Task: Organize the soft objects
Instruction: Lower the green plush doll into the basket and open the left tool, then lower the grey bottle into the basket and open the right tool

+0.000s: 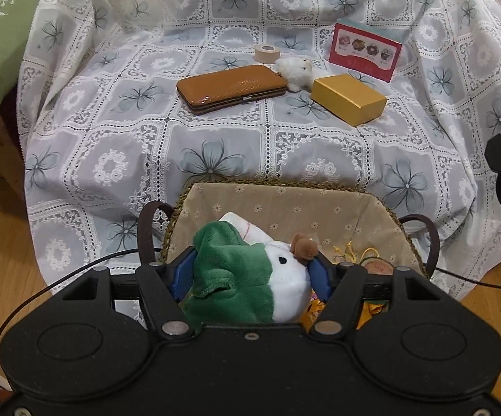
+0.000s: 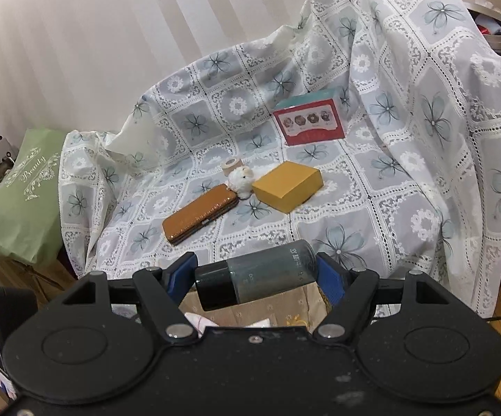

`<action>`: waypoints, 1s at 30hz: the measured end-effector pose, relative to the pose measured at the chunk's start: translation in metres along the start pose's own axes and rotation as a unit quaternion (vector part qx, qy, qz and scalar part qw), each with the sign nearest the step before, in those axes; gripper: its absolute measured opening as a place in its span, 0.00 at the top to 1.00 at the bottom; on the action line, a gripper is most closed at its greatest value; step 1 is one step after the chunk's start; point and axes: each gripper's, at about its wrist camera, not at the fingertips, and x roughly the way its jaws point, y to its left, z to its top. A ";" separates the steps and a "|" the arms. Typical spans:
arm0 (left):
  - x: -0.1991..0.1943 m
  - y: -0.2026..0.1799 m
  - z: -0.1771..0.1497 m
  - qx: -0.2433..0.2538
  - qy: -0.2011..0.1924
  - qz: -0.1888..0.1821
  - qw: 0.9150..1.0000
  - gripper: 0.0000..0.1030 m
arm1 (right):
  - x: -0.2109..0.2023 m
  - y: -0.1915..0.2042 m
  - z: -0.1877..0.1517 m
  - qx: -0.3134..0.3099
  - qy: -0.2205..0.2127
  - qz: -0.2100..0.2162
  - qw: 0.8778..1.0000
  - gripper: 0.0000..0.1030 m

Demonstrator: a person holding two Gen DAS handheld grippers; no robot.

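Lace floral cloth point(image 1: 215, 131) drapes a seat. Left gripper point(image 1: 250, 274) clamps a green-and-white plush toy point(image 1: 250, 284) over the lined basket point(image 1: 285, 204) at the cloth's front edge. Right gripper point(image 2: 255, 277) clamps a dark bottle point(image 2: 257, 277) above it.

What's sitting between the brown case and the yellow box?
A small white fluffy toy lies between the brown case and the yellow box; both wrist views show it.

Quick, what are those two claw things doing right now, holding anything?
Left gripper: closed on a green-and-white plush toy, over the basket.
Right gripper: closed on a dark bottle, held sideways.
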 end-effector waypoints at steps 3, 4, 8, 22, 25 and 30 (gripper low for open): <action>0.001 -0.002 -0.002 0.008 -0.002 0.001 1.000 0.34 | 0.005 0.000 -0.003 0.002 0.010 -0.010 1.000 0.29; 0.001 -0.001 -0.002 0.006 -0.003 0.004 1.000 0.32 | 0.008 0.000 -0.004 0.002 0.014 -0.012 1.000 0.29; -0.003 0.005 -0.004 -0.011 -0.009 0.011 1.000 0.26 | 0.018 0.001 -0.008 0.003 0.031 -0.023 0.999 0.29; -0.006 0.022 -0.017 -0.029 0.012 0.034 0.999 0.26 | 0.050 0.014 -0.022 -0.036 0.088 -0.050 0.994 0.29; -0.006 0.020 -0.018 -0.023 0.011 0.033 0.999 0.26 | 0.055 0.018 -0.023 -0.045 0.094 -0.045 0.994 0.28; -0.007 0.018 -0.019 -0.015 0.012 0.030 0.999 0.26 | 0.055 0.024 -0.023 -0.050 0.089 -0.031 0.994 0.25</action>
